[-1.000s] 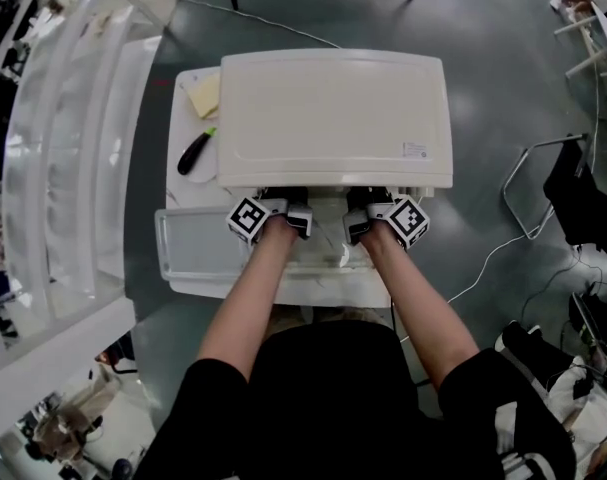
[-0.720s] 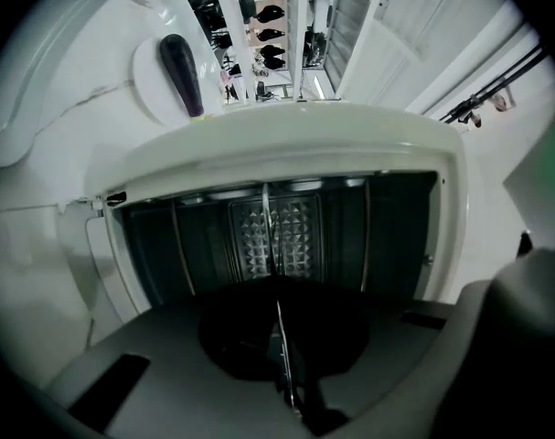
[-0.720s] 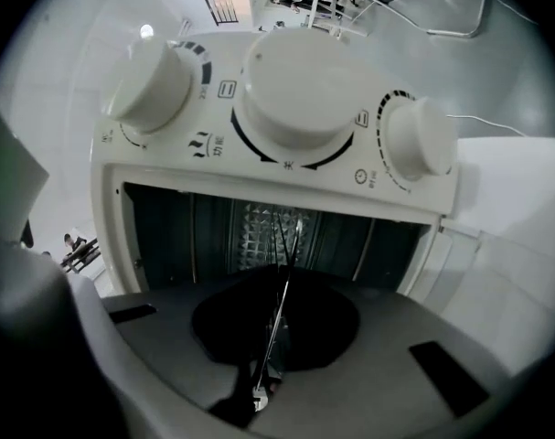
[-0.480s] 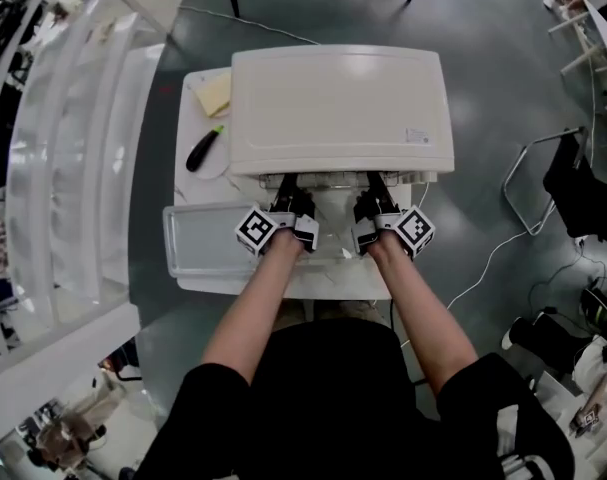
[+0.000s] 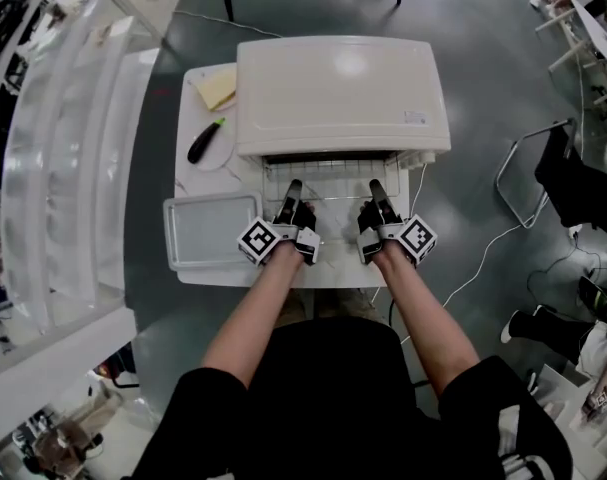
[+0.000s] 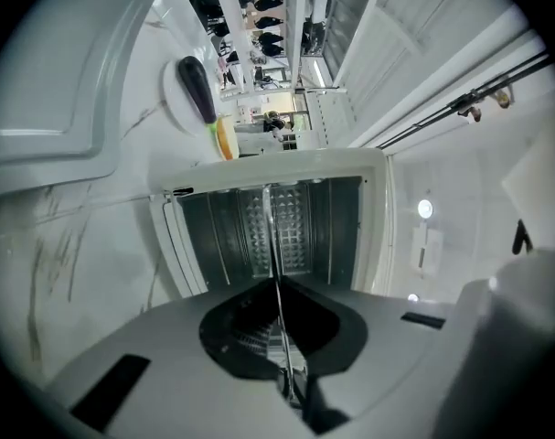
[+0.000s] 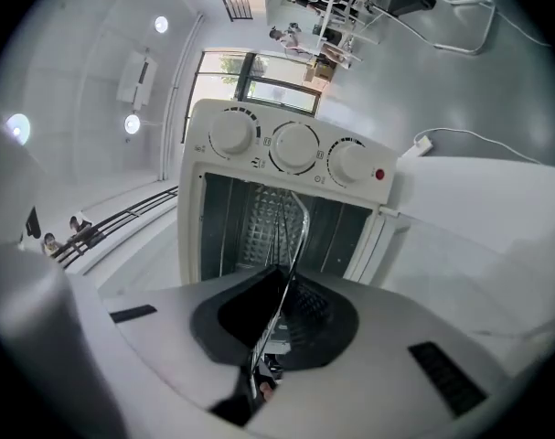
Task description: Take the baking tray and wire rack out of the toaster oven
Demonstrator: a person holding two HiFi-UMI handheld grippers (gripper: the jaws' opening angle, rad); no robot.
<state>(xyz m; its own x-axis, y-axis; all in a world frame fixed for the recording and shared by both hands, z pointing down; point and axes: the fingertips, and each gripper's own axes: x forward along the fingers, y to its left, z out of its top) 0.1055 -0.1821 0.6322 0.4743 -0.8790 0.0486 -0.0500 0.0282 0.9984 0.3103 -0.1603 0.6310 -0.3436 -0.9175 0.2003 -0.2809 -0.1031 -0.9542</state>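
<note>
Vs a second ago: both grippers sit further back from the toaster oven [image 5: 341, 93], toward the person, and the wire rack [image 5: 333, 176] now sticks out of the oven mouth where none of it showed before. The baking tray [image 5: 211, 230] is already out and in the same spot, flat on the white table [image 5: 188, 173] at the front left, beside the left gripper [image 5: 293, 196].

Left gripper is pinched tight on the rack's front wire. Right gripper [image 5: 377, 194] is likewise clamped on the same front wire, further right.

Head view only: the oven's plain cream lid from above, a yellow pad [image 5: 218, 88] and a black-handled tool with a green tip [image 5: 205, 140] on the table left of the oven.

Left gripper view only: the rack edge-on as one thin line running into the dark ribbed cavity [image 6: 268, 227].

Right gripper view only: three round knobs [image 7: 293, 144] and a red lamp [image 7: 379, 175] on the front panel, and the rack's bent rounded corner [image 7: 300, 213].

Rack is thin shiny metal wire. The tray is shallow, pale, rectangular with a raised rim. The cavity's back wall is dimpled metal
</note>
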